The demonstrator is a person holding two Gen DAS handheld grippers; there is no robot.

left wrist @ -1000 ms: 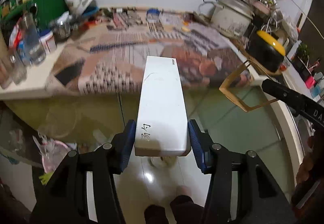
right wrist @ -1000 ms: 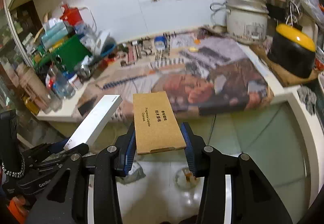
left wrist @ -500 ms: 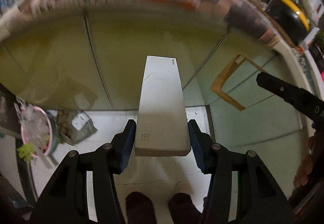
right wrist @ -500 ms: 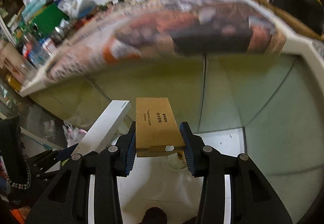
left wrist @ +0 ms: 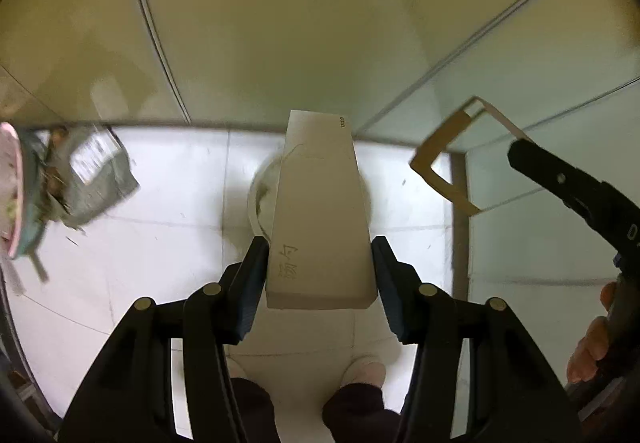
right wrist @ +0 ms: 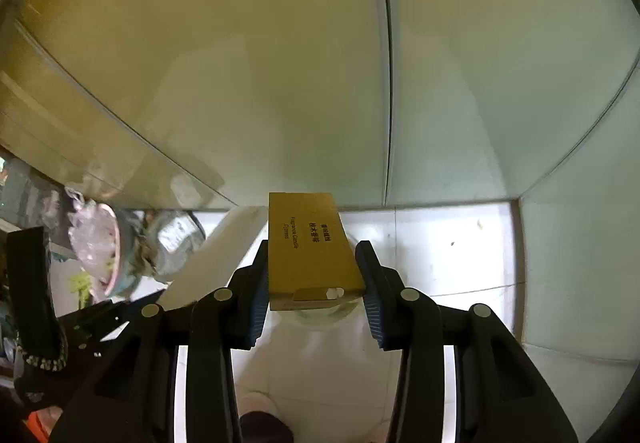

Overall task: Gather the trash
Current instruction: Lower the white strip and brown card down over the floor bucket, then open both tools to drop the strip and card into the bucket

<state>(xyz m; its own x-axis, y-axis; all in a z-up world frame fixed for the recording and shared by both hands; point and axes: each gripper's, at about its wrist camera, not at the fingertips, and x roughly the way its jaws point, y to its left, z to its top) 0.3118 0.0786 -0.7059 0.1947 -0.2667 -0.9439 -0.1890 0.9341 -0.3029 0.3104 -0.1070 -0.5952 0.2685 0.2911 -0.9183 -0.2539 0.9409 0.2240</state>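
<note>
My left gripper is shut on a long white box with handwriting near its held end. The box points steeply down at the white tiled floor. Right under it a round white container stands on the floor, mostly hidden by the box. My right gripper is shut on a brown cardboard box with printed text, also pointing down. In the left wrist view the brown box shows end-on at the right. In the right wrist view the white box lies just left of the brown one.
Pale green cabinet doors fill the upper part of both views and meet the floor just ahead. A grey bag and a pink-rimmed bin full of rubbish sit at the left. The person's feet are at the bottom and a hand at the right.
Both grippers have dropped from counter height to near the floor and tipped further down, each keeping its box. The cluttered counter has left view; the floor, the bin and the round container now show.
</note>
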